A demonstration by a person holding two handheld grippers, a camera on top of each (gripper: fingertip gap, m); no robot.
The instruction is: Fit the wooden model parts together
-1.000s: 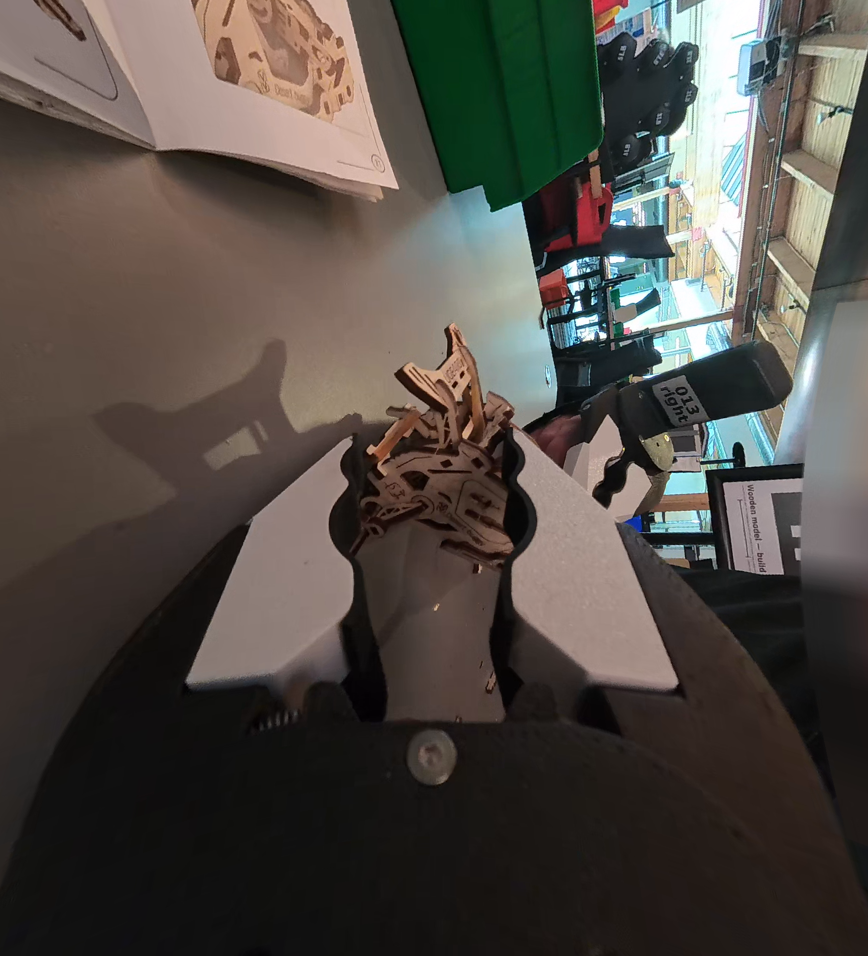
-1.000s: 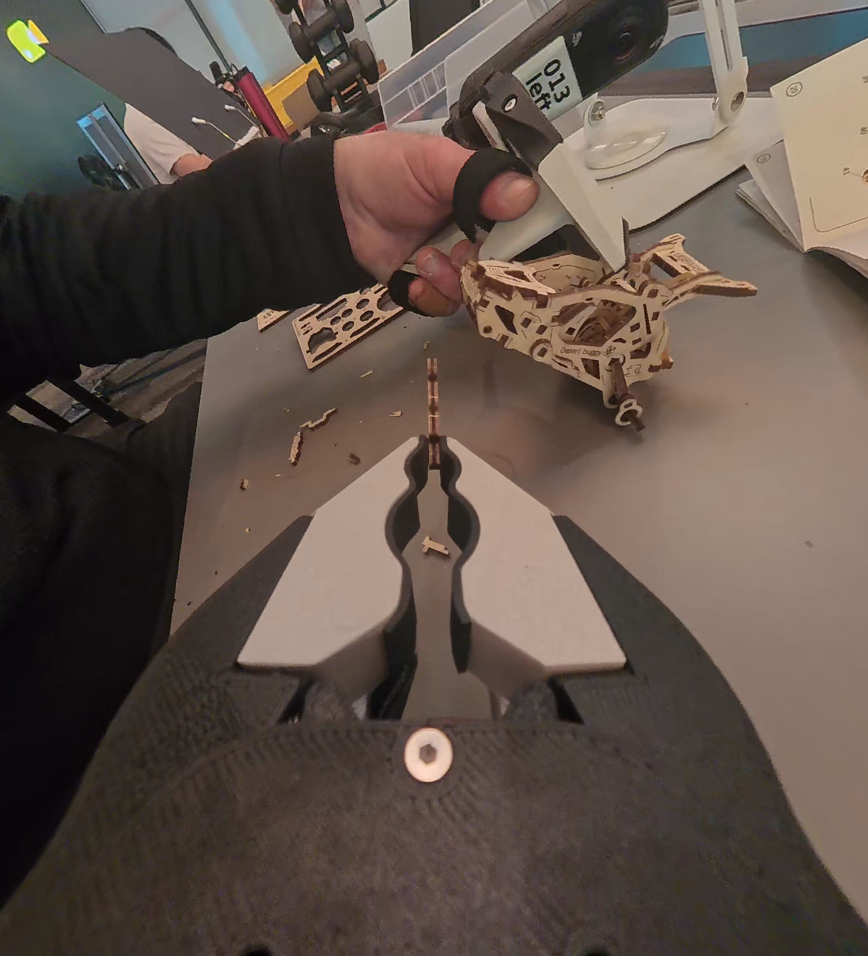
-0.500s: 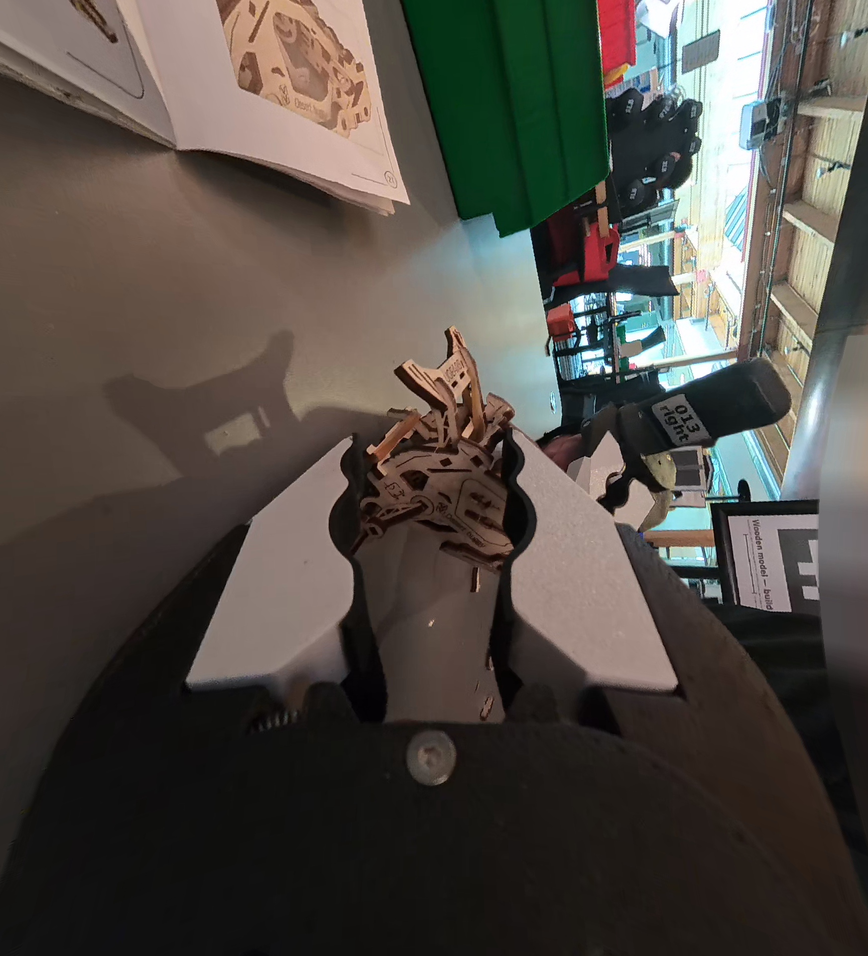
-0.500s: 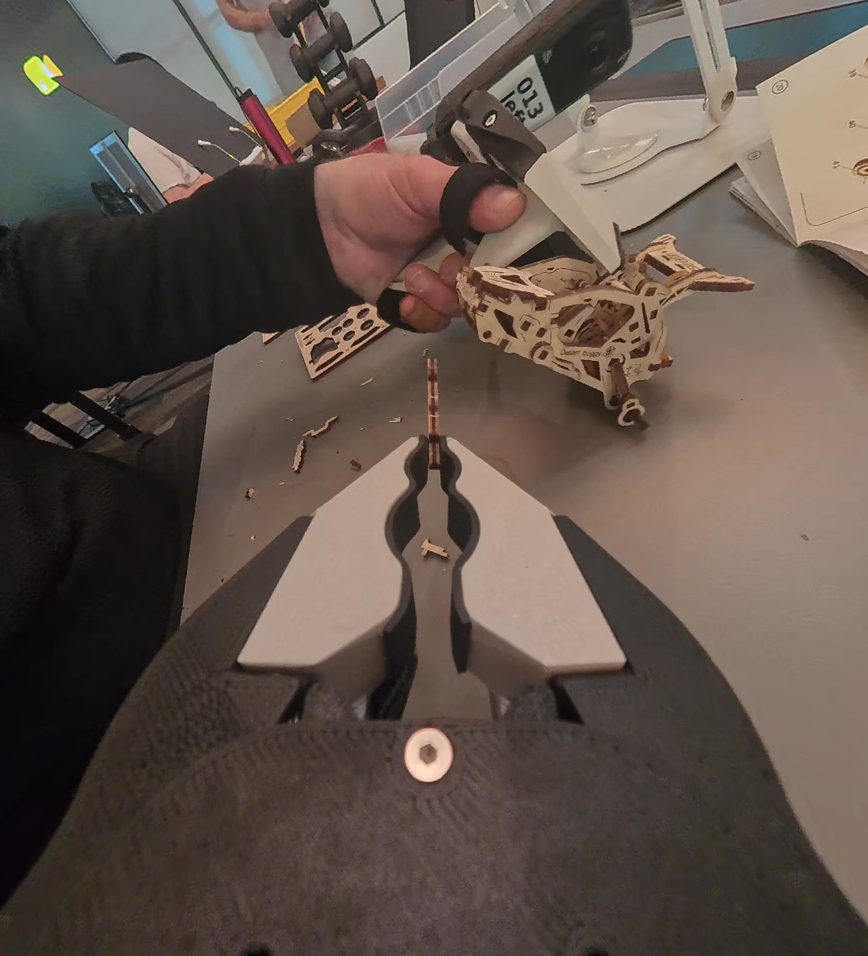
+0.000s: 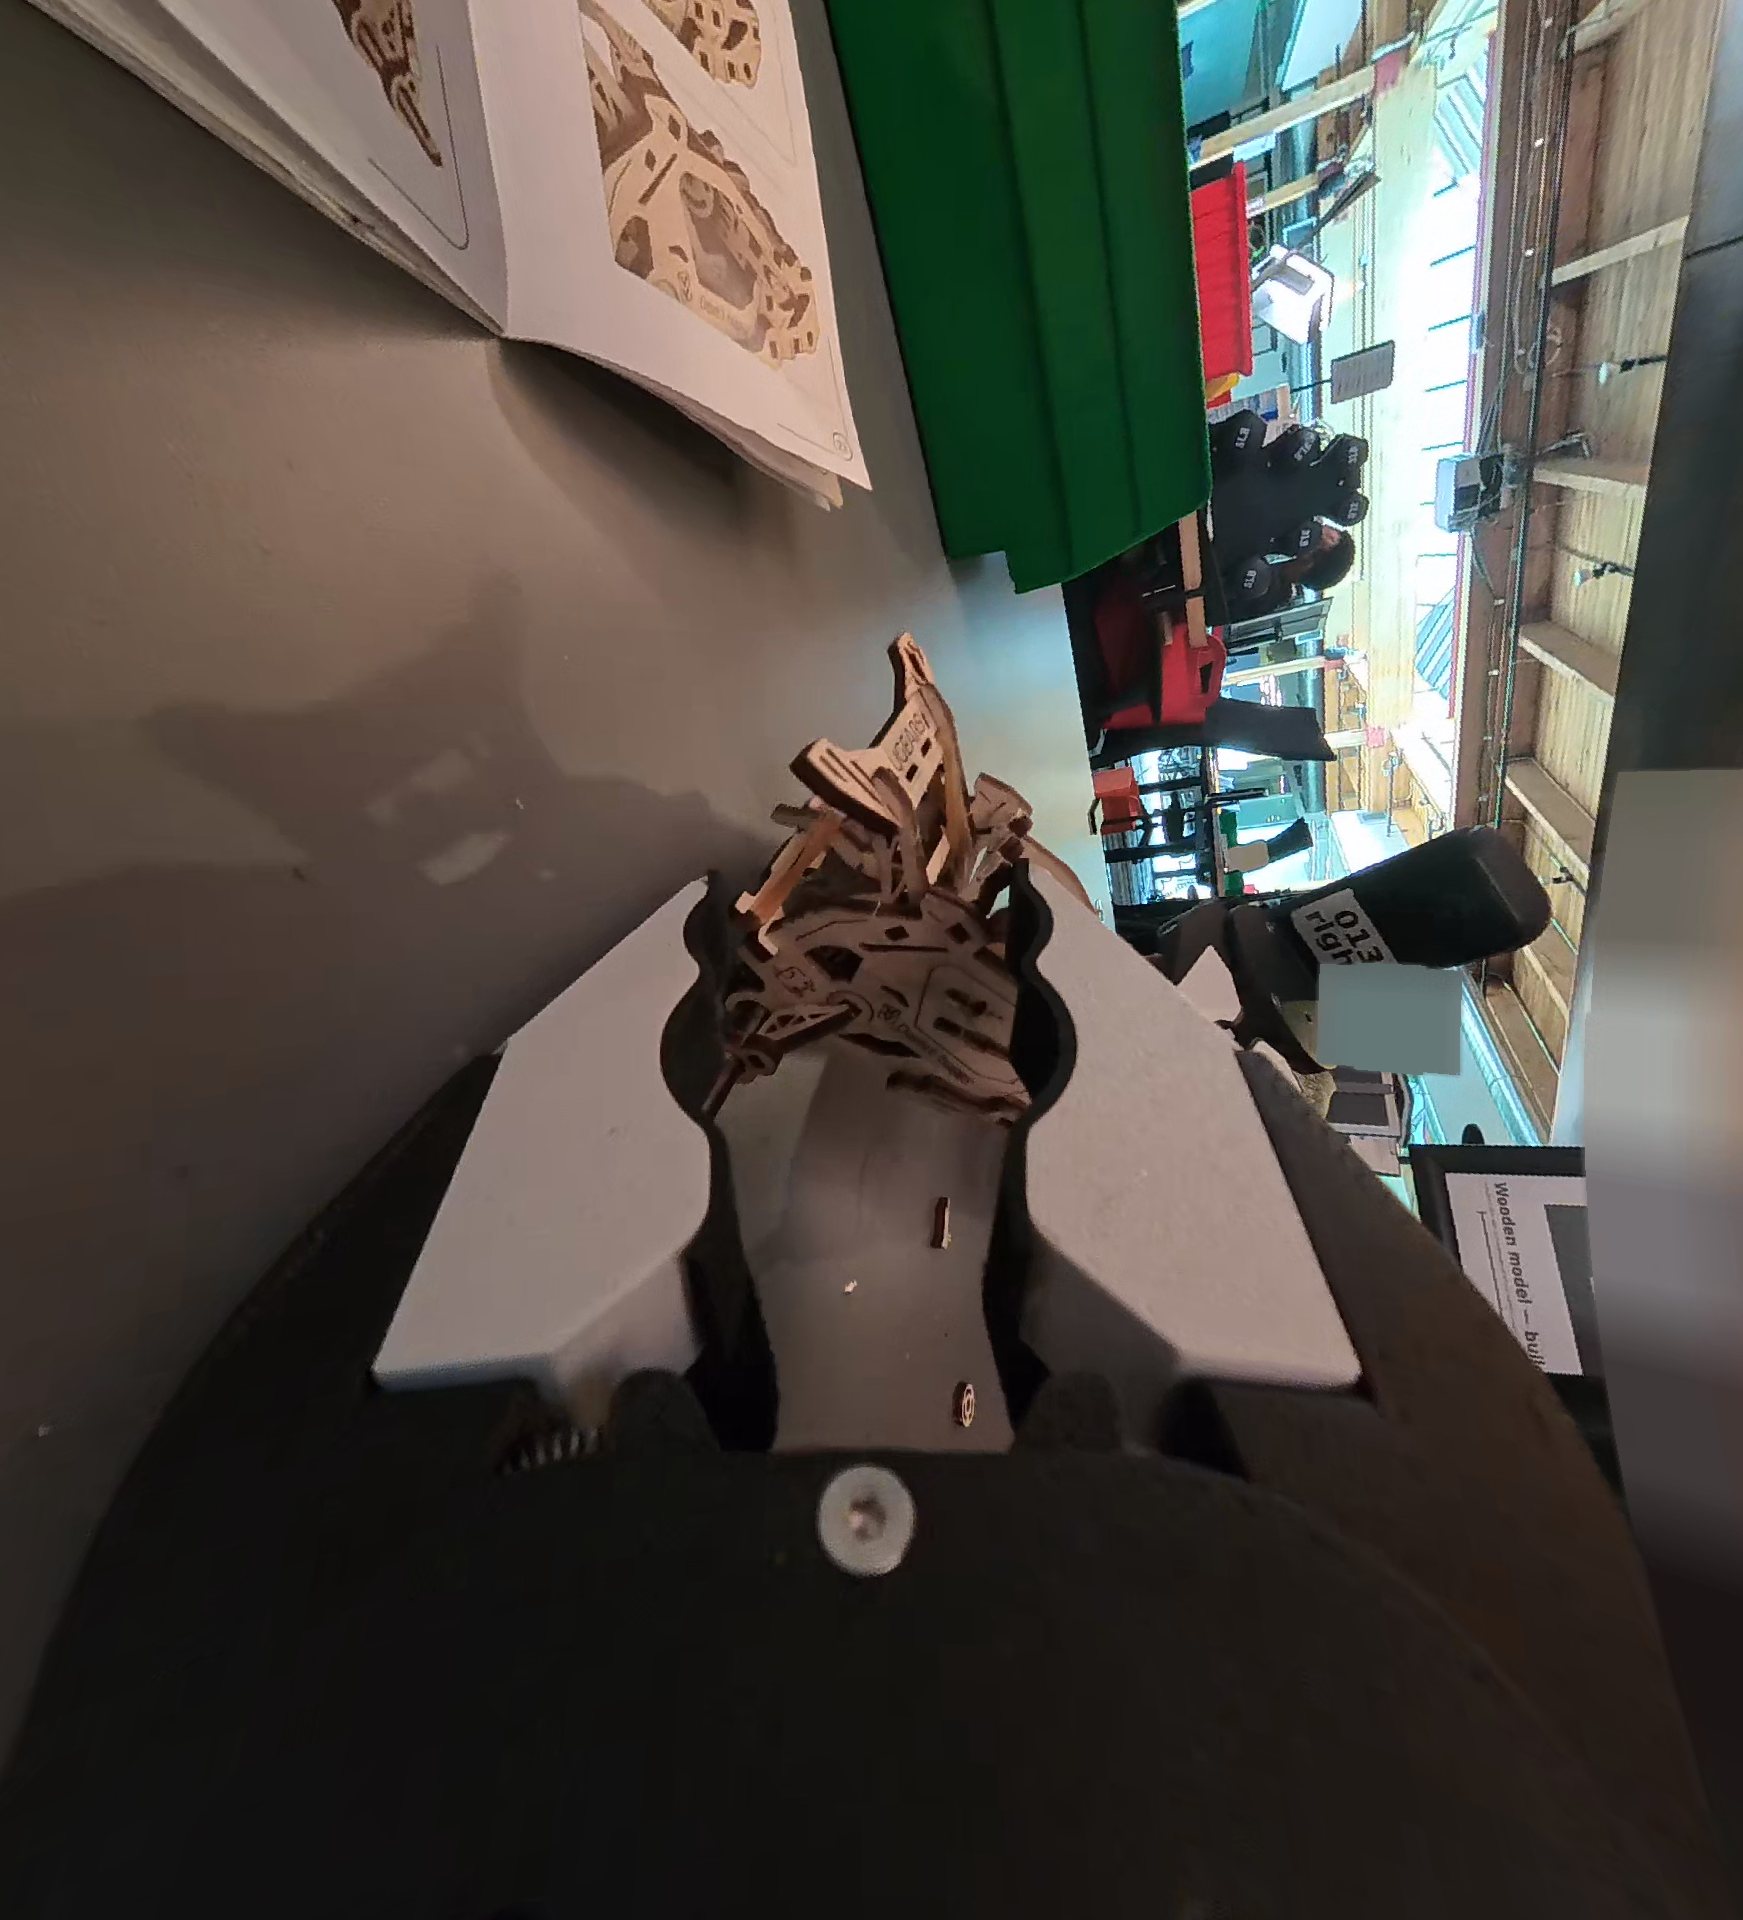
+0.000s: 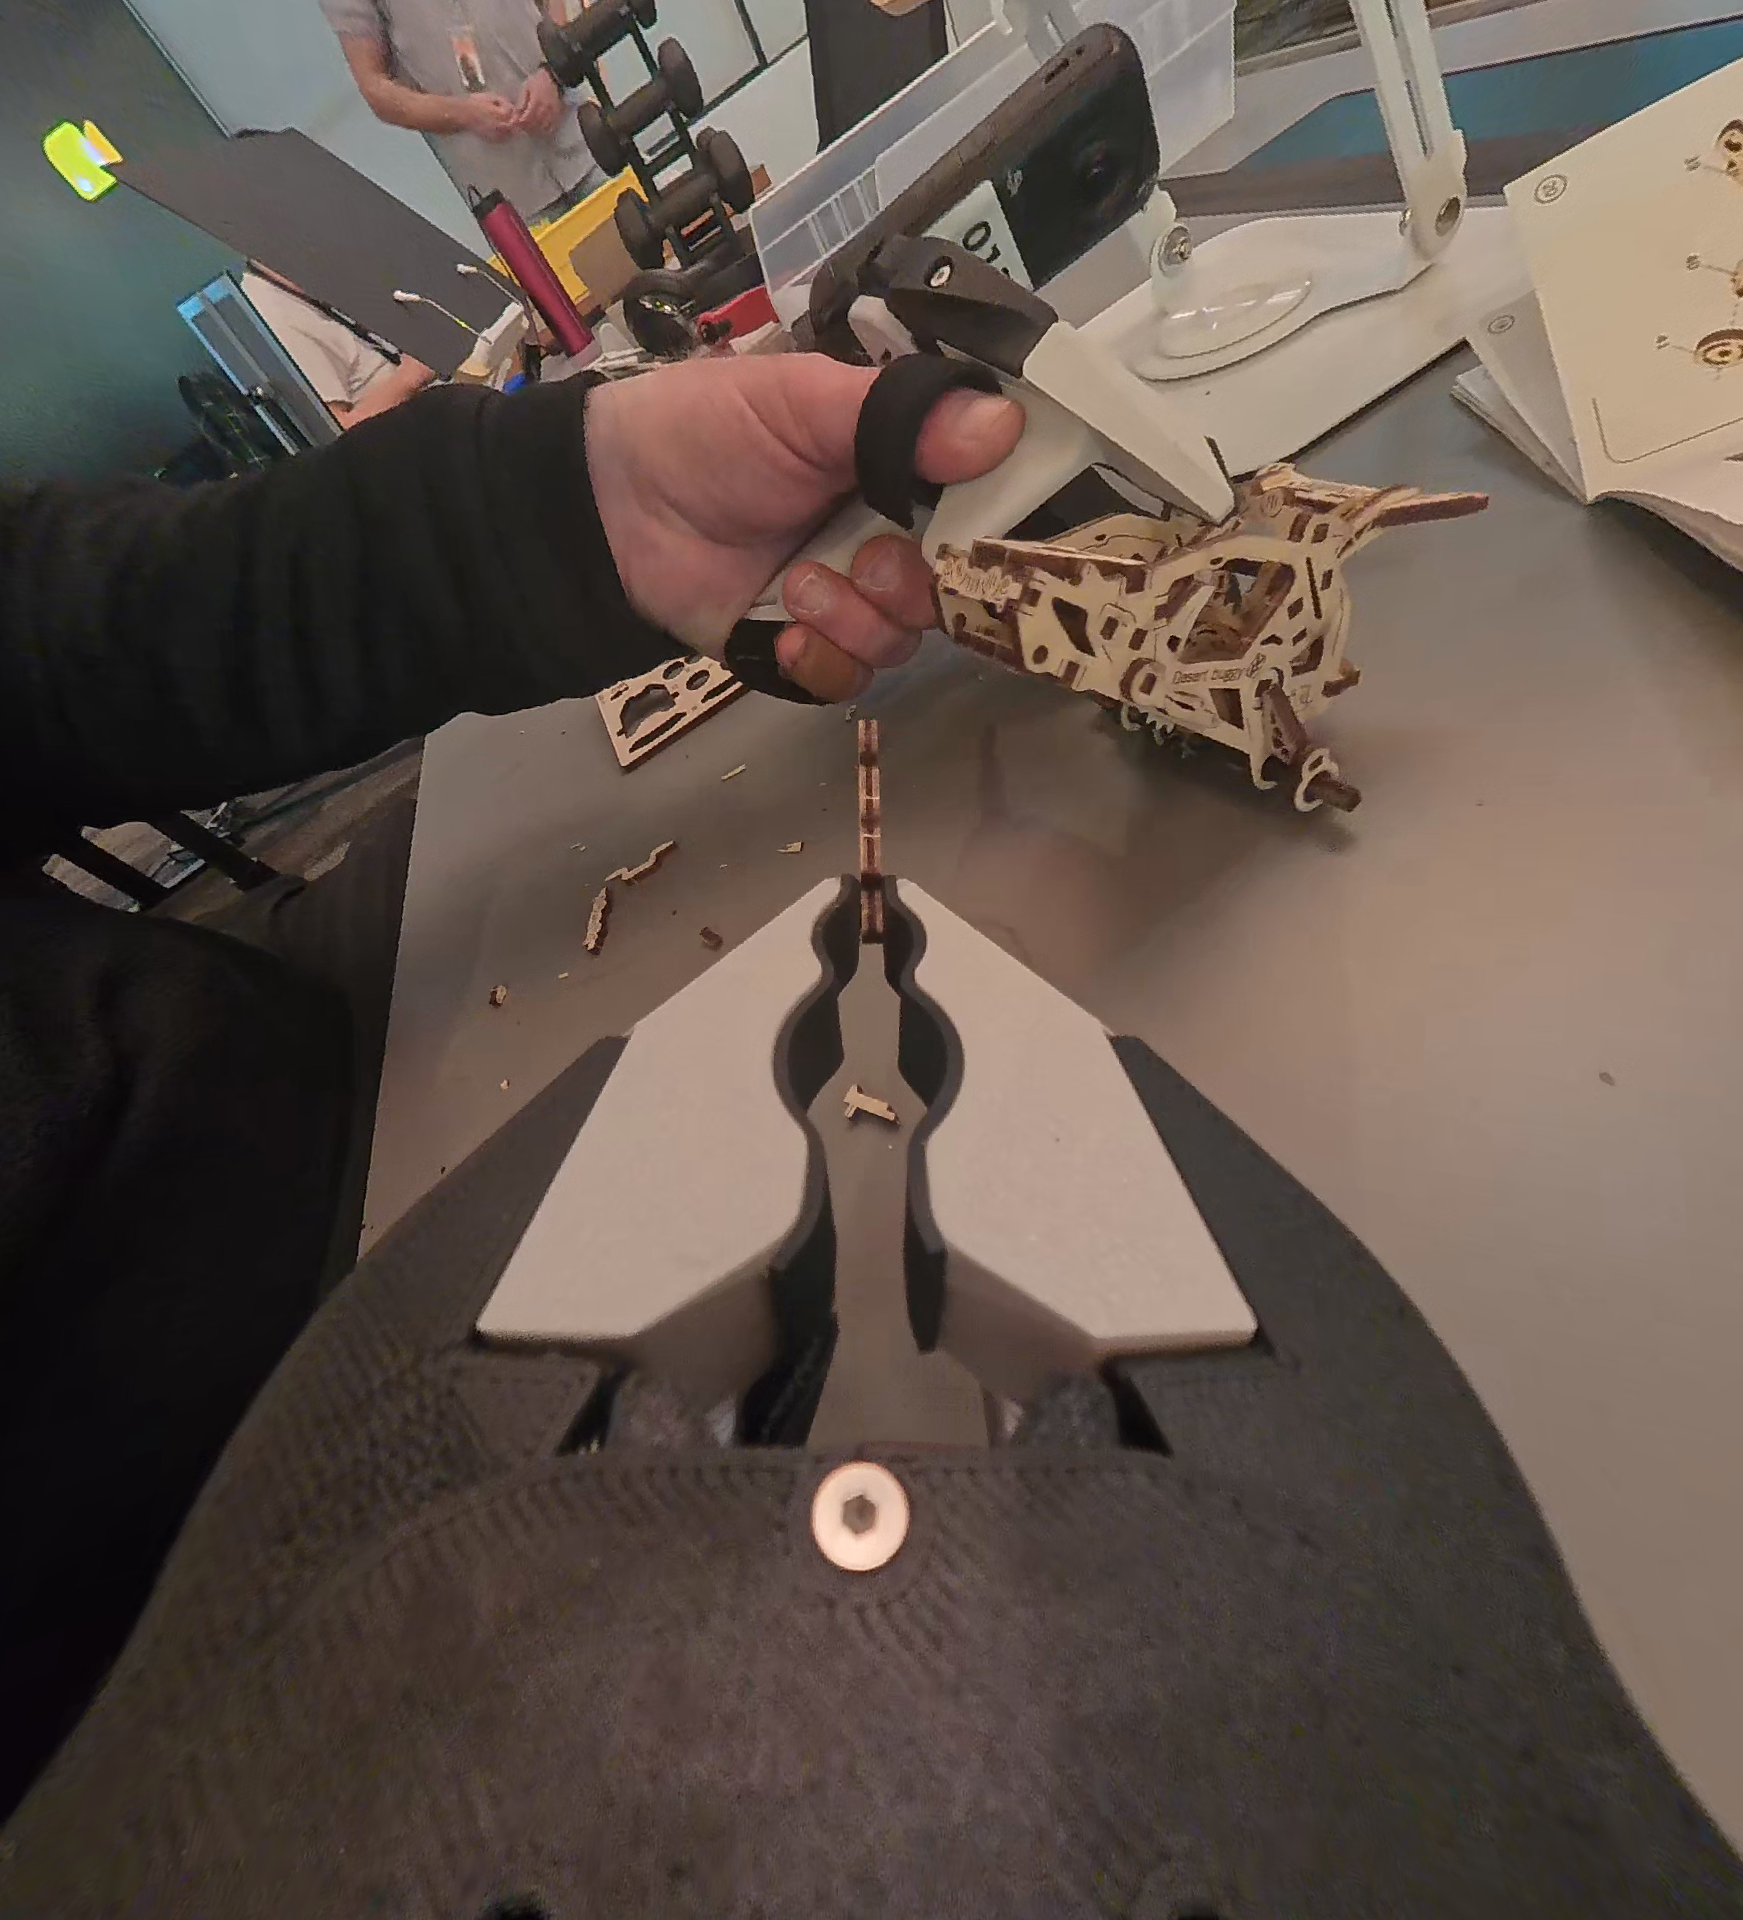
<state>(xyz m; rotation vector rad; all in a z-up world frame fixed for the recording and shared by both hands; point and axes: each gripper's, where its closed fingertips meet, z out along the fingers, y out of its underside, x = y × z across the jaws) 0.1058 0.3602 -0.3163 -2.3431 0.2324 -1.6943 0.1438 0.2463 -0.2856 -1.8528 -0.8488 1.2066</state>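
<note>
Grey tabletop (image 6: 1366,1039) in a busy workshop: dumbbell rack and people standing at the back, green panel beyond the table edge in the left wrist view. Landmark: the wooden buggy model (image 6: 1168,623). It looks largely built, with frame, side panels and an axle stub at its low end all in place. Your left gripper (image 5: 867,935) is clamped on the model's body and holds it tilted, the axle end down near or on the table; whether it touches I cannot tell. Your left hand (image 6: 742,499) sits just behind the model. Your right gripper (image 6: 869,904) is pinched tight on a thin notched wooden strip (image 6: 867,790), upright at the fingertips, in front of the model and clearly apart from it. So that piece is picked up but not yet fitted. Open instruction booklet (image 6: 1677,343) lies beyond the model to its right. A punched-out part sheet (image 6: 664,712) lies behind it by your hand, and offcut scraps (image 6: 628,883) are scattered on the table nearer you. Judgement: late stage; left to do is carrying the strip across, lining it to its slot and pressing it home. How many parts remain is not visible.
</note>
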